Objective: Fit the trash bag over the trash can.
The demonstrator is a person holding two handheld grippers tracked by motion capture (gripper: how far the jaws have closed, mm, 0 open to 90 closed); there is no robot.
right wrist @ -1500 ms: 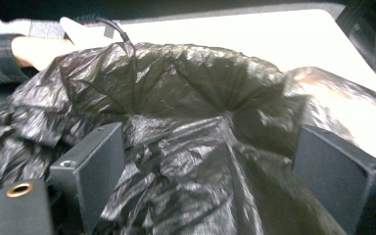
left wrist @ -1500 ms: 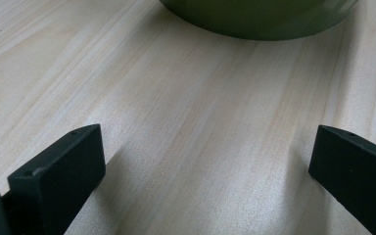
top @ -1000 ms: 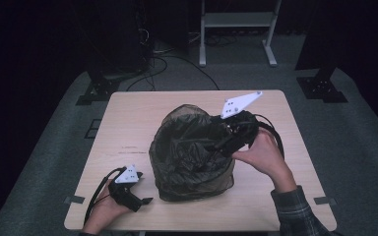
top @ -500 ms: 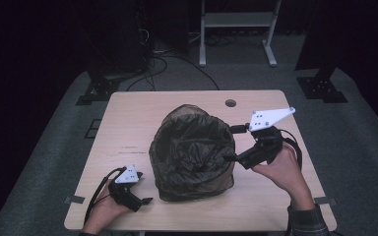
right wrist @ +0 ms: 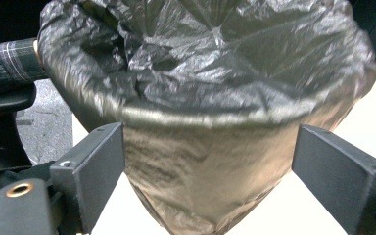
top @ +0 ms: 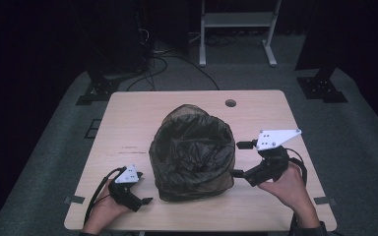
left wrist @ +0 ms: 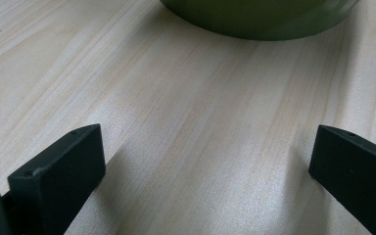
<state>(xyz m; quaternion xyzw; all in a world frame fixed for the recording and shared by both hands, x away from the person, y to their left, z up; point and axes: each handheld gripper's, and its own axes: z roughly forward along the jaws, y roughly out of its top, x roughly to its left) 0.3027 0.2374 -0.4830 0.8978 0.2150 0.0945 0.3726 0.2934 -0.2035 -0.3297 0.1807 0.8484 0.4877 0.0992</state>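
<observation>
Bin liner [top: 193, 147], a thin black plastic bag, lines a round olive-green waste bin [top: 192, 189] that stands near the middle of the pale wooden counter [top: 128, 118], a little toward the person's edge. Nearest in the high view, the left gripper [top: 145, 200] rests low on the counter by the front edge, held in the person's left hand [top: 101, 214], just to the left of the bin's base and apart from it. Its fingers [left wrist: 58, 171] are spread wide with only bare wood between them, and the left gripper view shows the green foot of the bin [left wrist: 259, 19] a short way ahead. The right gripper [top: 237, 158], in the right hand [top: 288, 189], sits to the right of the bin with its grey three-cornered plate on top, pointing at the bin's side. Its fingers [right wrist: 95, 164] are also spread wide; in the right gripper view they stand to either side of the liner-covered wall [right wrist: 205, 186], below the rim, and I cannot tell that they touch it. The liner [right wrist: 210, 63] is folded over the rim and hangs crumpled inside the bin. Farther on, a small round hole [top: 230, 103] is cut in the counter near its far edge. Beyond the counter, cables [top: 162, 64] trail across the grey floor, and a white metal stand [top: 236, 29] rises in the dark background.
</observation>
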